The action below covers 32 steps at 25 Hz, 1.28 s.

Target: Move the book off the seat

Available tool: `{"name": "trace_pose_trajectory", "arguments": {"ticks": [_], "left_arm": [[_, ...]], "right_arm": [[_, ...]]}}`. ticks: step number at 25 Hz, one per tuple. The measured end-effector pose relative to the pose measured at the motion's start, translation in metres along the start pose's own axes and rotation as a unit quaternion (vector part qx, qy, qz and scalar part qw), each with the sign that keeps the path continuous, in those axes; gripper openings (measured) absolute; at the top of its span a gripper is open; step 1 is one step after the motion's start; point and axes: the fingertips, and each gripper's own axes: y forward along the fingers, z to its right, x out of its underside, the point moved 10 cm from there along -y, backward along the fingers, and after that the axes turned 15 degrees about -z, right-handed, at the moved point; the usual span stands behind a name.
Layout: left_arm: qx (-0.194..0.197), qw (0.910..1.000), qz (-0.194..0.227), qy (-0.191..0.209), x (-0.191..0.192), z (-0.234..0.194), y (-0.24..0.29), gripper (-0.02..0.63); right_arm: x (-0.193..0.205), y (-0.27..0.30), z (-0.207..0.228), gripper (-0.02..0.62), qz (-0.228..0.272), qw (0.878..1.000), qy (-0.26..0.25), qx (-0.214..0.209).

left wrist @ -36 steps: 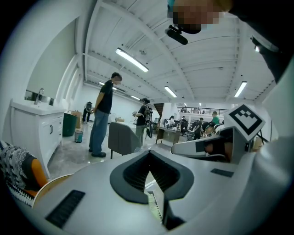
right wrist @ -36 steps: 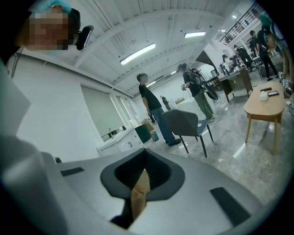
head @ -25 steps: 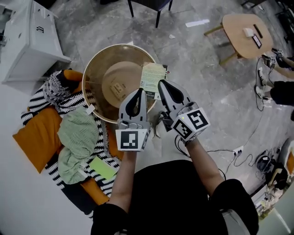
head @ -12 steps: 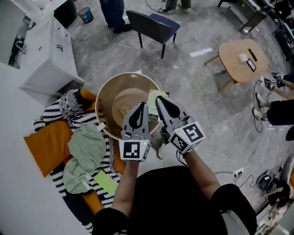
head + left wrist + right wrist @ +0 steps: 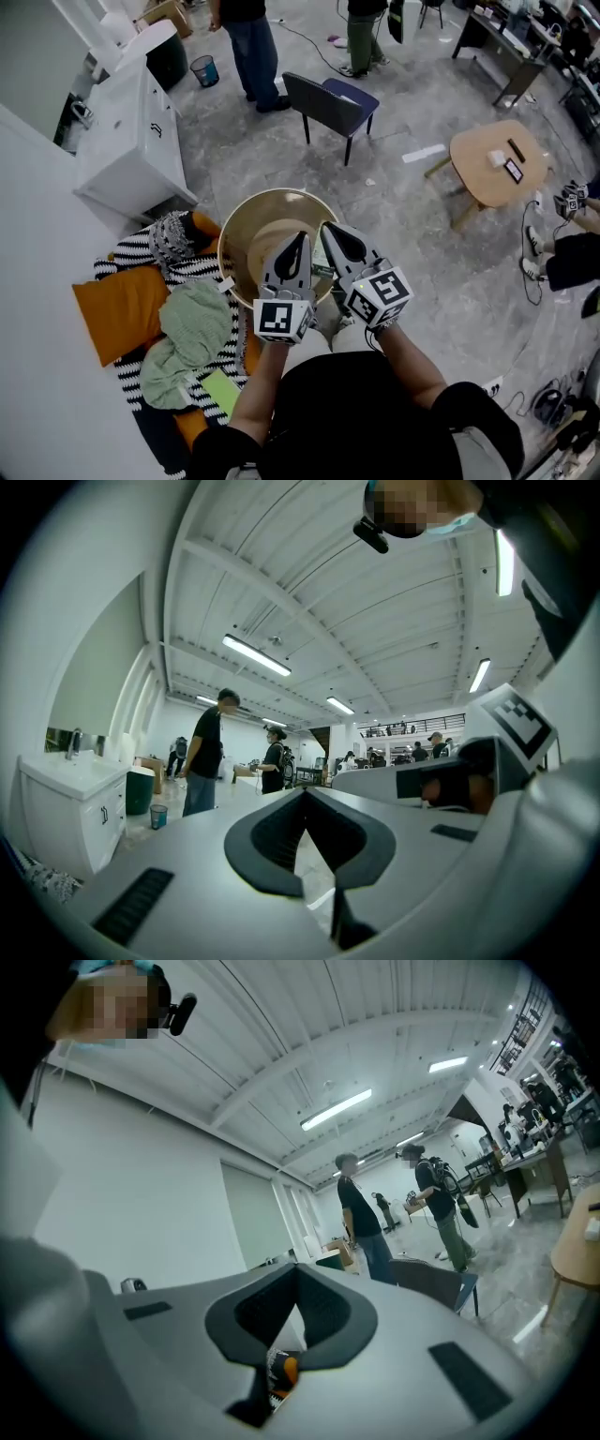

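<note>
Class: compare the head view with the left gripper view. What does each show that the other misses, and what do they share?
Only the head view: the round wooden seat, the striped blanket with an orange cushion and green cloth, and the round table. Only the left gripper view: the ceiling lights, and a look along the left gripper, jaws together with nothing between them. Both: the white cabinet, the blue bin, a standing person in jeans and the right gripper.

So you've got a left tool [image 5: 300,236] plus a right tool [image 5: 328,228], one round seat [image 5: 240,221], one chair [image 5: 330,105], one desk [image 5: 487,164], two people [image 5: 246,28] [image 5: 366,30].
</note>
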Motion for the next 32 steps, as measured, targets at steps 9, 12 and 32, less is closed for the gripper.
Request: {"name": "trace_pose_trajectory", "arguments": {"ticks": [9, 12, 32], "left_arm": [[-0.004, 0.9997, 0.024, -0.008, -0.036, 0.005, -0.025, 0.009], [-0.008, 0.9997, 0.024, -0.004, -0.041, 0.006, -0.032, 0.009], [-0.031, 0.9991, 0.029, 0.007, -0.041, 0.027, -0.053, 0.009]], "right_arm": [[-0.03, -0.012, -0.022, 0.017, 0.01, 0.999, -0.021, -0.024], [-0.038, -0.017, -0.028, 0.017, 0.016, 0.999, -0.029, -0.032], [-0.041, -0.033, -0.051, 0.015, 0.015, 0.995, -0.068, -0.069]]}}
